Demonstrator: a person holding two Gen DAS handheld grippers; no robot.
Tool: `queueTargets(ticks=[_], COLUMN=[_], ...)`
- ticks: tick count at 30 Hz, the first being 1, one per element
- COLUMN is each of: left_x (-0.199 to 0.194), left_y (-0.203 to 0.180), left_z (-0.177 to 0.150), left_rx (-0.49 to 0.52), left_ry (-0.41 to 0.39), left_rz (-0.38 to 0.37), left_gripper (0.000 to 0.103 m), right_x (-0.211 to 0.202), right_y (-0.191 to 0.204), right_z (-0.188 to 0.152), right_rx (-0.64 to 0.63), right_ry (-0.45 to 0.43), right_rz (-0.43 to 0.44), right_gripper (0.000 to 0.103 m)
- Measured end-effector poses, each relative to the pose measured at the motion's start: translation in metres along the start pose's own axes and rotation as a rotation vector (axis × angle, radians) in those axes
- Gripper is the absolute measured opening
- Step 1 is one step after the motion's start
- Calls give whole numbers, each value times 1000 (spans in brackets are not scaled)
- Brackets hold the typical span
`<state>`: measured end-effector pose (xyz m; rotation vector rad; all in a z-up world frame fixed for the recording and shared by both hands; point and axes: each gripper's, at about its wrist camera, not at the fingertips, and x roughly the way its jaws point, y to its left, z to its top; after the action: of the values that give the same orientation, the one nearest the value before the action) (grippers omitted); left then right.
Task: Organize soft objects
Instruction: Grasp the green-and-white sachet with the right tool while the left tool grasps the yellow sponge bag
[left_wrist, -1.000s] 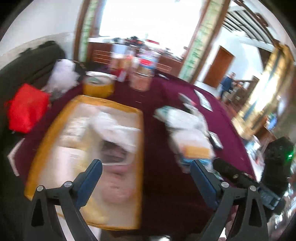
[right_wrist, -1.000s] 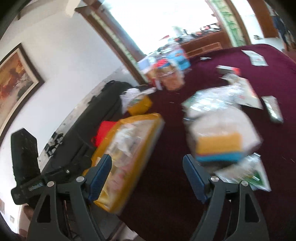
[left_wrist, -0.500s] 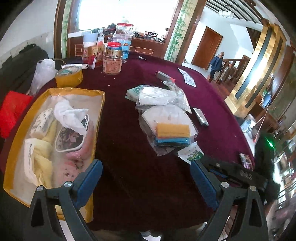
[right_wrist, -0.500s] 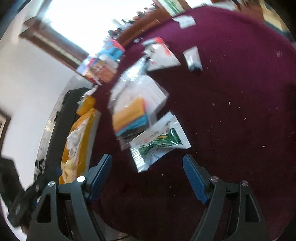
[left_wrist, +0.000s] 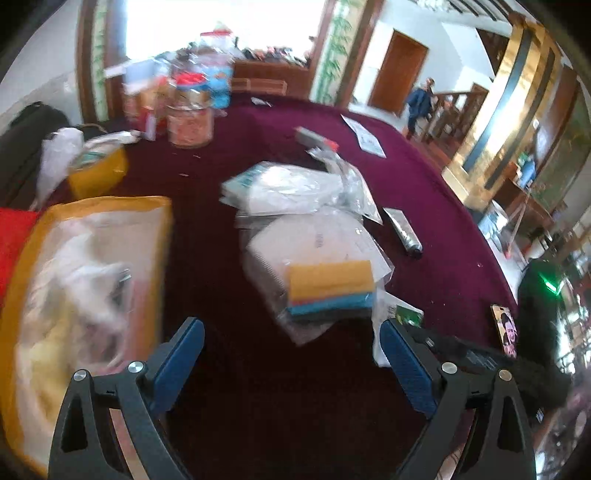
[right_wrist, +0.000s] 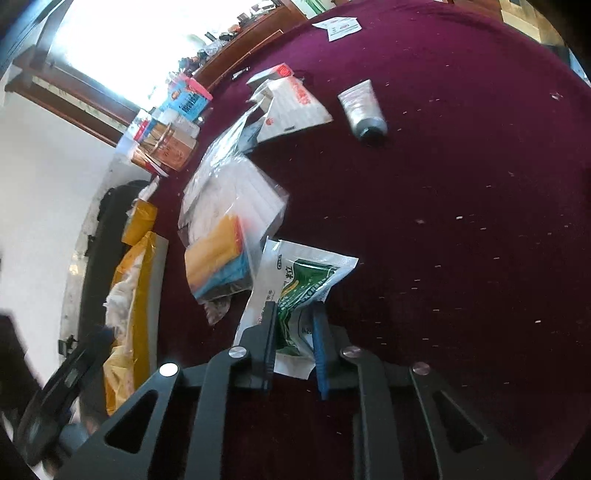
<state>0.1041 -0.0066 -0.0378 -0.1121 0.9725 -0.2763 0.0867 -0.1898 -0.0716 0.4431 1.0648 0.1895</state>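
My right gripper (right_wrist: 293, 314) is shut on a white and green sachet (right_wrist: 306, 273) that lies on the maroon tablecloth (right_wrist: 461, 221); its near end is crumpled between the blue pads. Beside it lies a clear bag of yellow, red and blue sponges (right_wrist: 218, 254), also seen in the left wrist view as the sponge bag (left_wrist: 328, 288). More clear bags of white soft goods (left_wrist: 291, 188) lie beyond. My left gripper (left_wrist: 291, 336) is open above the cloth, just short of the sponge bag, with nothing between its fingers. A yellow-edged clear bin (left_wrist: 92, 210) with soft items sits to its left.
A silver tube (right_wrist: 364, 109) and a white leaflet (right_wrist: 338, 27) lie farther out on the table. Jars and boxes (left_wrist: 190, 114) crowd the far edge beside a yellow tub (left_wrist: 99, 171). A phone (left_wrist: 506, 330) lies near the right edge. A person (left_wrist: 419, 103) stands far off.
My right gripper has come down onto the green sachet and shut on it. The left gripper has moved to the right, closer to the sponge bag, still open.
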Motion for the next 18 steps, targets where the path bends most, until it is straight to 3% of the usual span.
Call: queueTargets(ticks=[3, 5, 12, 14, 18], left_x=[38, 58, 95, 98, 89], left_y=[-6, -12, -35, -30, -29], left_z=[15, 21, 30, 27, 17], left_rx=[-13, -16, 35, -4, -14], left_ry=[91, 128, 161, 176, 155], left_rz=[10, 16, 55, 5, -8], left_gripper=[98, 98, 97, 85, 82], right_x=[-14, -27, -16, -11, -11], right_y=[-7, -9, -18, -19, -19], right_z=[1, 2, 6, 5, 5], right_rx=[-12, -39, -55, -51, -61], right_ry=[-34, -97, -81, -69, -75], right_rz=[30, -13, -10, -7, -8], right_gripper=[17, 17, 17, 17, 17])
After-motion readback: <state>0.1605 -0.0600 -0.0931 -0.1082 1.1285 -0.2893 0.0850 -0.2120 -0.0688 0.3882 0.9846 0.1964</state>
